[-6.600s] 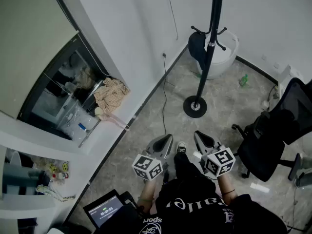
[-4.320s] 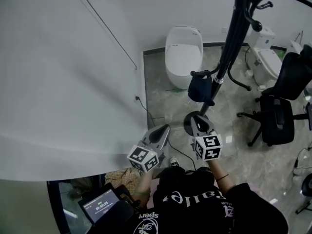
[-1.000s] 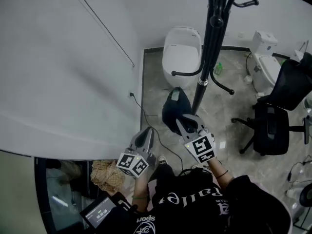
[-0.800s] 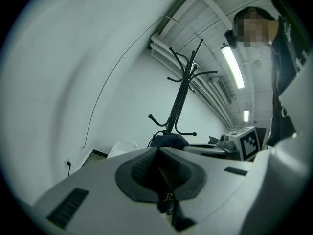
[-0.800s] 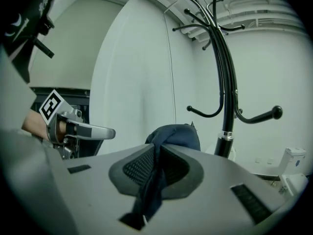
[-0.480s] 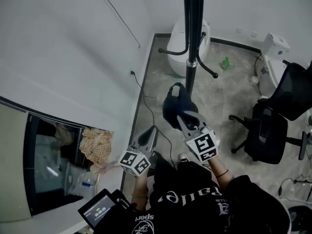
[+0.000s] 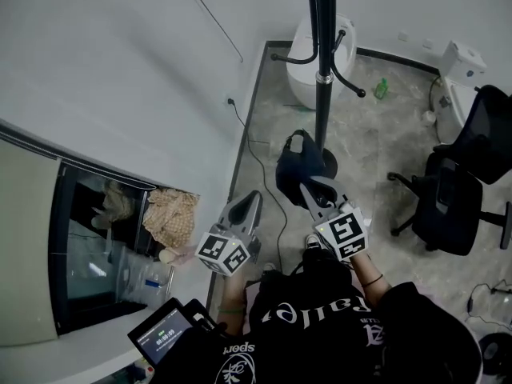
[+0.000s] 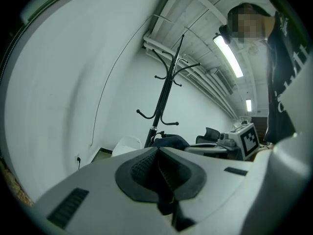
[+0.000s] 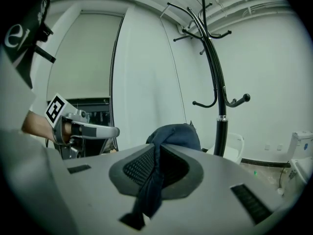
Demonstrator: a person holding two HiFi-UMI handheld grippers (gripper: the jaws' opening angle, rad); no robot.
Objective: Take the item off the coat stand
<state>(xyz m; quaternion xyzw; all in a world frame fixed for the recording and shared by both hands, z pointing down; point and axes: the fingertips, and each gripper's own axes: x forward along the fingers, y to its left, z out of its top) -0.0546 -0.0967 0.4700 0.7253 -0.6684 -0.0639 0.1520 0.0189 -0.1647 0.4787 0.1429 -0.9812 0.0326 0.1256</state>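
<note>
The coat stand (image 7: pixel 322 94) now has bare lower hooks. The dark blue item (image 7: pixel 296 170), which hung on one of them a few seconds ago and was close to the pole a second ago, is clear of the stand and nearer the person. I judge the taking-off itself done, with only carrying away or setting down left.

The right claw (image 7: pixel 308 189) is clamped on a fold of the item's cloth, and the rest bunches beyond its tips. The left claw (image 7: pixel 254 200) has its jaws together with nothing between them.

The head view cuts off the stand's top, and the item covers much of its base. The item looks like a cap, but I cannot be sure.
</note>
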